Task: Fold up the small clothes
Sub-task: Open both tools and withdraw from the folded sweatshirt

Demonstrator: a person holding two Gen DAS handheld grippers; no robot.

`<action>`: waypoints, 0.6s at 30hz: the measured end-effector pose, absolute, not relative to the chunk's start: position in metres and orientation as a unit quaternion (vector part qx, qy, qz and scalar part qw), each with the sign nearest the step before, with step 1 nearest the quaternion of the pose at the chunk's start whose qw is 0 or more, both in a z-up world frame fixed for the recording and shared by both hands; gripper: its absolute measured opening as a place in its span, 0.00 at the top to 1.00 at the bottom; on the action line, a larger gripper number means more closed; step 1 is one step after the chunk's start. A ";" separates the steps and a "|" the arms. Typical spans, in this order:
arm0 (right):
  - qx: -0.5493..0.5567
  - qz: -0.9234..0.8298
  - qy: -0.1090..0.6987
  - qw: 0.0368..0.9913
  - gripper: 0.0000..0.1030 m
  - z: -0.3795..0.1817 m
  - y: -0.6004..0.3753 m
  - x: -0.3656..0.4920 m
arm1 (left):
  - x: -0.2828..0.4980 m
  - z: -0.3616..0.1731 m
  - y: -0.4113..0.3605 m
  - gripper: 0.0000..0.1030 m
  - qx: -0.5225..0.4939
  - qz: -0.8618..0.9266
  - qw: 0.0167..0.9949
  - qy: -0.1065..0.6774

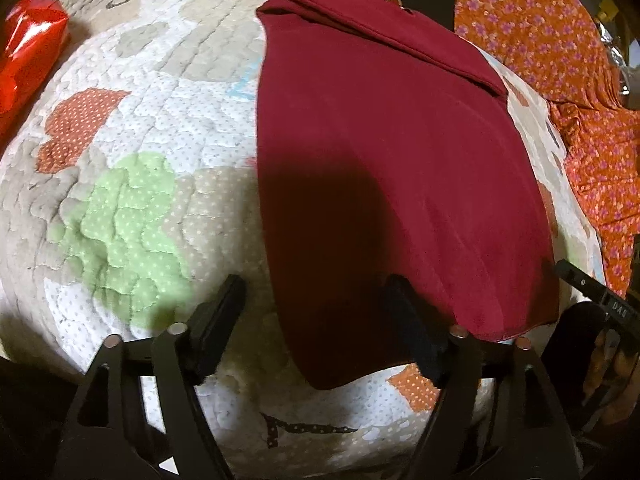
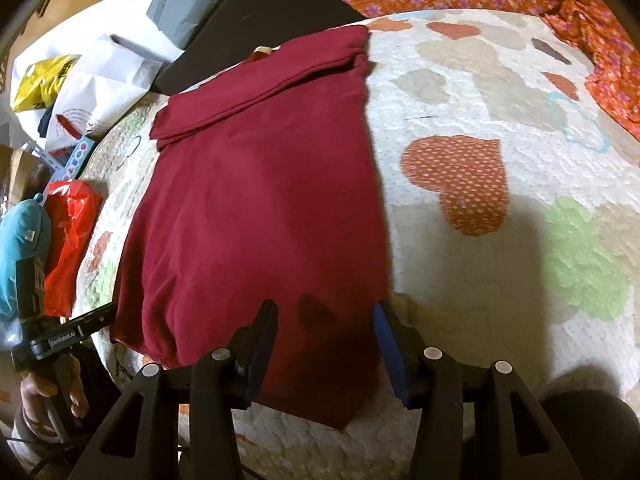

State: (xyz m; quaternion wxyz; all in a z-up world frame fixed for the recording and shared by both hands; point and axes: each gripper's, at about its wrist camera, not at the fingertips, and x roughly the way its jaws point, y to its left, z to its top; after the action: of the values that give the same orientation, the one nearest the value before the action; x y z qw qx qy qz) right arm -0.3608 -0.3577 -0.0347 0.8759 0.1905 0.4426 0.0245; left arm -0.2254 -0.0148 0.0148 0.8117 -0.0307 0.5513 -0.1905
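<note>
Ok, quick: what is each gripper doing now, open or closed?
Left gripper: open, holding nothing.
Right gripper: open, over the shirt hem.

Quilted cover [image 1: 132, 92] in white and beige, patched with orange dotted hearts and green clover shapes. Along its far edge, orange floral cloth [image 1: 560, 40]; off one side, a shiny red plastic bag [image 2: 70, 236] beside a teal soft item [image 2: 22, 252]. Further back, white bags [image 2: 100, 80] and a yellow bag [image 2: 44, 78].
</note>
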 end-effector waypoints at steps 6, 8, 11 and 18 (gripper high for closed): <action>0.215 0.022 0.455 0.864 0.52 -0.044 -0.365 -0.365 | -0.227 0.012 -0.027 0.16 0.001 -0.193 0.814 0.548; 0.219 0.023 0.456 0.862 0.51 -0.045 -0.366 -0.366 | -0.225 0.012 -0.026 0.16 -0.005 -0.195 0.811 0.551; 0.227 0.029 0.464 0.856 0.50 -0.049 -0.367 -0.365 | -0.222 0.013 -0.021 0.16 -0.021 -0.199 0.806 0.557; 0.227 0.033 0.467 0.854 0.45 -0.053 -0.365 -0.365 | -0.216 0.015 -0.006 0.16 -0.105 -0.212 0.785 0.573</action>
State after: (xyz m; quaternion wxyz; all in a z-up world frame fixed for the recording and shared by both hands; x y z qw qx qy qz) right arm -0.3654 -0.3650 -0.0528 0.8541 0.2271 0.4667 0.0334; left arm -0.2158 -0.0062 0.0152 0.7846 -0.1046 0.5730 -0.2123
